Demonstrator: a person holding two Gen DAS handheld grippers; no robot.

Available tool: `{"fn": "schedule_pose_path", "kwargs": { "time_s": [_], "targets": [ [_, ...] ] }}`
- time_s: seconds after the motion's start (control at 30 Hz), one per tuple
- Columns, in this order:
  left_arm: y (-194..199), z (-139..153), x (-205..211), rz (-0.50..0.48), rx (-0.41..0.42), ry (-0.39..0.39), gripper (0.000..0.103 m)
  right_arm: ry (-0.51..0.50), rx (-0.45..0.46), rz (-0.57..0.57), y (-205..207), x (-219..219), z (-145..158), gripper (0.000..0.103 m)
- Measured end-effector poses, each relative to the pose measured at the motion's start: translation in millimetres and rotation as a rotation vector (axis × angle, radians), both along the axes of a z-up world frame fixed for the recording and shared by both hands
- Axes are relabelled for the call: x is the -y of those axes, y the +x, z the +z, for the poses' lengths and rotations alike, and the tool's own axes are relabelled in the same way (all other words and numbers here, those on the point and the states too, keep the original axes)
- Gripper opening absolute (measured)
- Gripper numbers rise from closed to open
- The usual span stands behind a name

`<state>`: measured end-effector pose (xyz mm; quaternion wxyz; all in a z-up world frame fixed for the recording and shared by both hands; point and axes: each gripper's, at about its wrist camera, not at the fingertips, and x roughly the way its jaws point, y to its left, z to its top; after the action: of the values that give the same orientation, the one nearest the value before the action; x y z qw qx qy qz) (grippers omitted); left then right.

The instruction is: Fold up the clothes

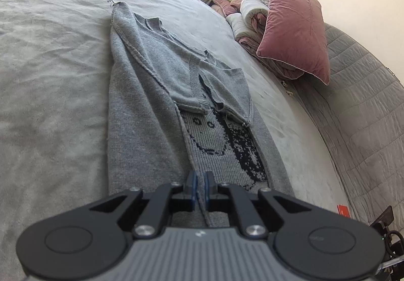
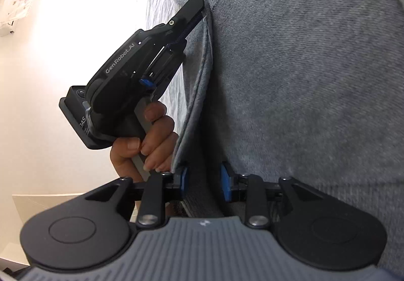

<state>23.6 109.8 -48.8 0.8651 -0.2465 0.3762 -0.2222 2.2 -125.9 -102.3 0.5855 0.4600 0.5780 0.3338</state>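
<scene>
Sweater (image 1: 141, 104) lies lengthwise on bed (image 1: 50, 79), sleeves already folded in; hem end lifted. Left gripper (image 1: 199, 187) fingers nearly shut, pinching hem edge; right gripper (image 2: 203, 180) fingers part open w/ a thick fold of hem between, firm hold or not: can't tell. Best approach, I'd judge: keep both at same height, hem taut, carry toward collar, lay down edges aligned.

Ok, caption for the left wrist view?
Left claw shut on the hem of a grey sweater lying sleeves-folded on the bed.
</scene>
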Motion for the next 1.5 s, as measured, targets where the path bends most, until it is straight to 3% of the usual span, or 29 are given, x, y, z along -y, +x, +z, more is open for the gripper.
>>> {"fn": "schedule_pose_path", "kwargs": {
  "time_s": [0.1,0.2,0.27,0.47,0.57,0.73,0.8,0.9,1.03,1.17,1.27,1.37,1.43,1.5],
  "targets": [
    [-6,9,-7,0.02,0.043,0.023,0.028,-0.025,0.043,-0.033,1,11,7,0.048],
    [-8,16,-16,0.075,0.072,0.072,0.033,-0.06,0.085,-0.069,6,18,12,0.054],
    [-2,18,-23,0.119,0.051,0.105,0.039,-0.091,0.098,-0.084,13,16,15,0.056],
    [35,15,-42,0.202,-0.046,0.155,0.045,-0.212,0.143,-0.098,66,-16,35,0.057],
    [56,5,-51,0.228,-0.078,0.12,0.044,-0.286,0.217,-0.159,94,-22,47,0.057],
    [66,-5,-53,0.221,-0.035,0.072,0.038,-0.377,0.304,-0.298,158,-32,53,0.057],
    [69,-5,-47,0.208,-0.031,0.118,0.005,-0.395,0.32,-0.352,183,-39,50,0.058],
    [63,1,-41,0.243,-0.02,0.179,0.004,-0.418,0.359,-0.422,207,-41,45,0.057],
    [53,4,-38,0.254,0.032,0.266,0.006,-0.552,0.467,-0.438,215,-70,47,0.051],
    [48,16,-49,0.271,0.105,0.186,0.03,-0.615,0.554,-0.428,217,-73,54,0.053],
    [43,26,-41,0.183,0.206,0.151,0.03,-0.669,0.613,-0.422,229,-76,56,0.053],
    [44,22,-23,0.032,0.227,0.159,0.027,-0.739,0.651,-0.412,243,-87,52,0.052],
    [50,9,-3,-0.11,0.163,0.217,0.027,-0.755,0.665,-0.402,231,-76,49,0.052],
    [44,1,14,-0.16,0.199,0.321,0.026,-0.725,0.657,-0.398,191,-38,45,0.052]
  ]
}}
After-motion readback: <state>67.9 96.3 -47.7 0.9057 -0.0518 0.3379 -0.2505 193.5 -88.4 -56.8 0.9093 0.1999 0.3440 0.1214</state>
